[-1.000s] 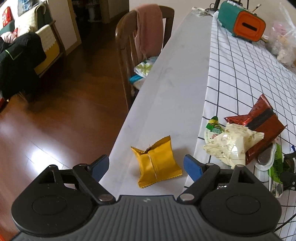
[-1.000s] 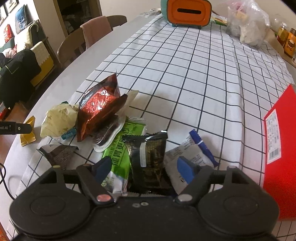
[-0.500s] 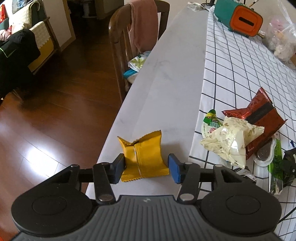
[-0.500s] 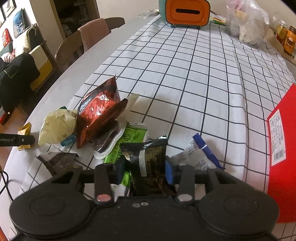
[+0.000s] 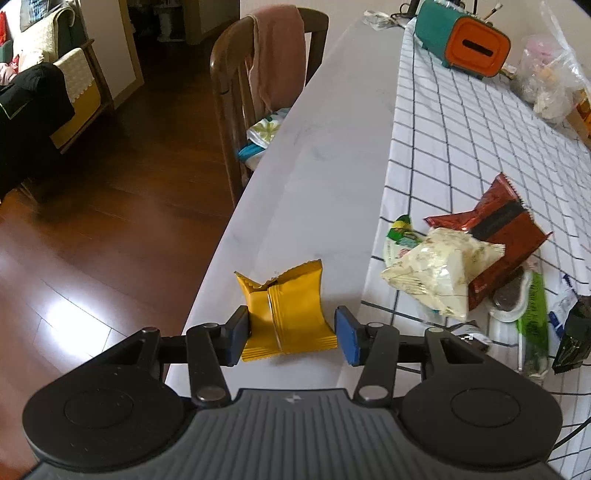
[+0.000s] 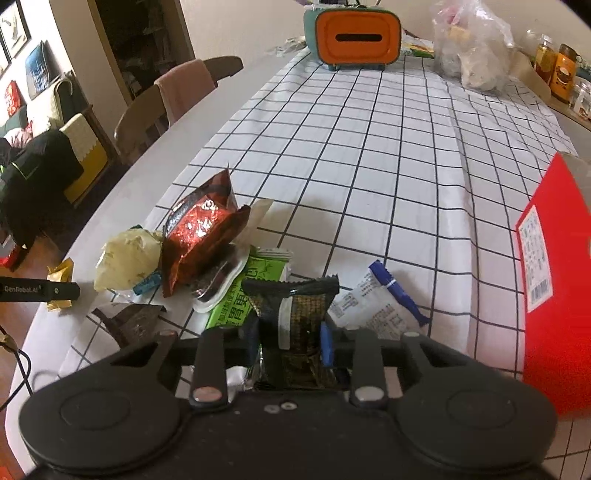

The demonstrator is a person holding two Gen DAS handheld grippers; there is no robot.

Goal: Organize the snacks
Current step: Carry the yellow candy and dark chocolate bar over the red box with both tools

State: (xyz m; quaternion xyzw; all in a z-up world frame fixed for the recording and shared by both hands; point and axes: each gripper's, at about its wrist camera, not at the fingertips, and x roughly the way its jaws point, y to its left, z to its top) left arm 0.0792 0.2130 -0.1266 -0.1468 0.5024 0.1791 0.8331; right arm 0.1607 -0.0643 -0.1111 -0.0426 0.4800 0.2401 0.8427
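Left hand-held gripper [image 5: 291, 339] sits low over the bare strip of the table [image 5: 325, 155], blue pads either side of a yellow snack pack [image 5: 286, 314]. Left pad touches the pack's edge; right pad is just beside it w/ a thin gap, so jaws are partly closed around the pack, not clamped. Pack lies flat near the table's edge, just off the checked cloth [image 5: 461, 140].

Right hand-held gripper [image 6: 290, 341] is closed on a dark snack pack [image 6: 295, 314], pads pressed to both sides, pack upright btwn them. Behind it on the cloth: green pack [image 6: 236, 295], white/blue pack [image 6: 380, 306], red foil pack [image 6: 203, 236] leaning on a cream pack [image 6: 127, 258]. Red box [image 6: 550, 295] at right edge. Orange/teal box [image 6: 352, 35] and clear plastic bag [image 6: 472, 44] at far end. Chair w/ pink cloth [image 5: 277, 62] beside the table.
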